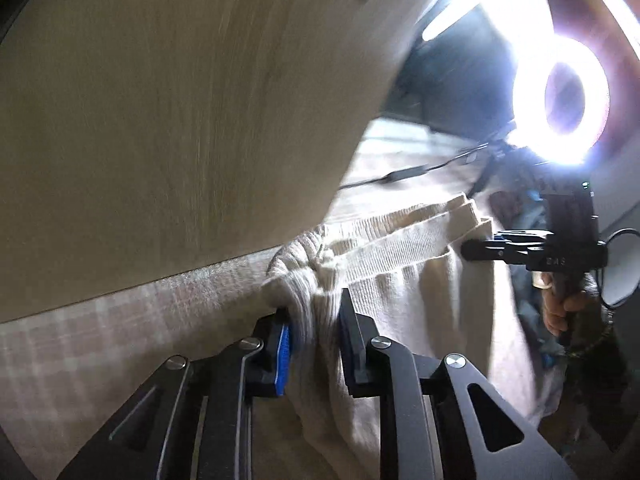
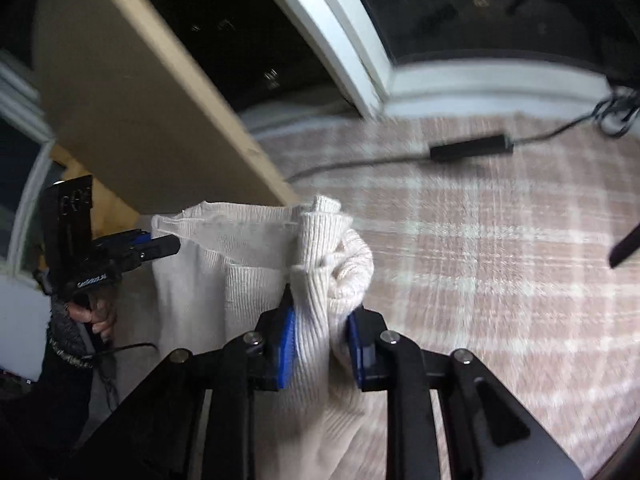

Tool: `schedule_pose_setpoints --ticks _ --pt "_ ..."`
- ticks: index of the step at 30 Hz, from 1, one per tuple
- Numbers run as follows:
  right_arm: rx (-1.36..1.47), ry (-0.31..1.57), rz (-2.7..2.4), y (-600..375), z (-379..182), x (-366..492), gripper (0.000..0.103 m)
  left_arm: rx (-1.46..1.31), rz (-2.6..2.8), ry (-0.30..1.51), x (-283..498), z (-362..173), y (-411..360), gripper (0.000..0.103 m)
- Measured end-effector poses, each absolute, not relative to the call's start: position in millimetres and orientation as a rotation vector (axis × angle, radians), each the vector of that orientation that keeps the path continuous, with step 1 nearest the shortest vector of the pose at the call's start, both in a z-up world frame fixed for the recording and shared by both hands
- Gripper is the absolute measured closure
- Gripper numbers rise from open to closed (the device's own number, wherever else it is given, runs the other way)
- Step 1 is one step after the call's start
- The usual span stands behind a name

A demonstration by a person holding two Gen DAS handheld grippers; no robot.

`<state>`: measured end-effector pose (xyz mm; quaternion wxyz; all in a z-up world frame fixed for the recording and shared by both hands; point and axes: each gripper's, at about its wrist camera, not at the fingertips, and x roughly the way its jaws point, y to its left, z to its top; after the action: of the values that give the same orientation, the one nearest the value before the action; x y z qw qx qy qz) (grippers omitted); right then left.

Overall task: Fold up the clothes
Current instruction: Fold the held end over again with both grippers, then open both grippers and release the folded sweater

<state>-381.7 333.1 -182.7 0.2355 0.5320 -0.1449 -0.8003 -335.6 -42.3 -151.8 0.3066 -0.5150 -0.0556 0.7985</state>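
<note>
Between both grippers, a cream ribbed garment [image 2: 248, 264] hangs stretched in the air: left gripper [image 1: 314, 344] and right gripper [image 2: 322, 344] each clamp a bunched top corner. No finished fold shows.

Pale wooden tabletop [image 1: 160, 120] looming overhead at a tilt. Below, a pink-and-white plaid rug [image 2: 500, 260] crossed by a black cable with power brick [image 2: 472, 148]. White-framed dark window [image 2: 360, 40] behind. Glaring ring light [image 1: 562, 100] at right.
</note>
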Motion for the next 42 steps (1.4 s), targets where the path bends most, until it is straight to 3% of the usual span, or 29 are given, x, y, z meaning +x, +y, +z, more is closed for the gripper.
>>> schedule_pose_setpoints --ticks 8,12,14,17,18,21,24,28,33,35,37,42 --pt "1.155 -0.188 -2.376 305.4 -65.6 -335.3 0.082 -1.069 2.215 0.072 -266.7 -35.6 -26.6 0.088" --pt "1.08 -0.114 -2.453 300.8 -47.2 -287.2 0.082 -0.929 2.263 0.204 -220.7 1.4 -20.2 0.089" --pt "1.116 -0.135 -2.428 298.9 -67.3 -250.1 0.081 -0.956 2.219 0.244 -183.8 -20.8 -24.2 0.087" --pt "1.291 -0.167 -2.325 290.5 -130.9 -181.7 0.065 -1.1 2.118 0.284 -115.3 -79.4 -49.6 0.074" --pt "1.386 -0.164 -2.275 287.8 -154.9 -159.6 0.062 -1.193 2.076 0.269 -96.2 -102.1 -57.2 0.074" --pt "1.713 -0.209 -2.125 293.1 -220.2 -100.0 0.062 -1.491 1.921 0.193 -42.2 -164.1 -77.8 0.074" --pt "1.723 -0.423 -2.118 316.5 -220.6 -78.7 0.062 -1.604 1.897 0.083 -18.4 -177.8 -97.2 0.074" --pt "1.592 -0.467 -2.221 323.0 -193.7 -97.1 0.057 -1.52 2.042 -0.039 -41.1 -157.5 -111.1 0.073" --pt "1.583 -0.541 -2.207 316.3 -212.5 -143.9 0.055 -1.445 2.146 -0.122 -81.1 -161.5 -81.4 0.069" --pt "1.574 -0.531 -2.204 310.0 -216.8 -164.9 0.055 -1.431 2.167 -0.155 -99.5 -166.6 -75.8 0.055" --pt "1.574 -0.499 -2.196 302.7 -222.7 -180.8 0.052 -1.45 2.169 -0.194 -117.7 -174.7 -75.3 0.049" --pt "1.633 -0.467 -2.156 296.1 -246.5 -194.6 0.052 -1.574 2.11 -0.227 -140.0 -200.2 -70.8 0.049"
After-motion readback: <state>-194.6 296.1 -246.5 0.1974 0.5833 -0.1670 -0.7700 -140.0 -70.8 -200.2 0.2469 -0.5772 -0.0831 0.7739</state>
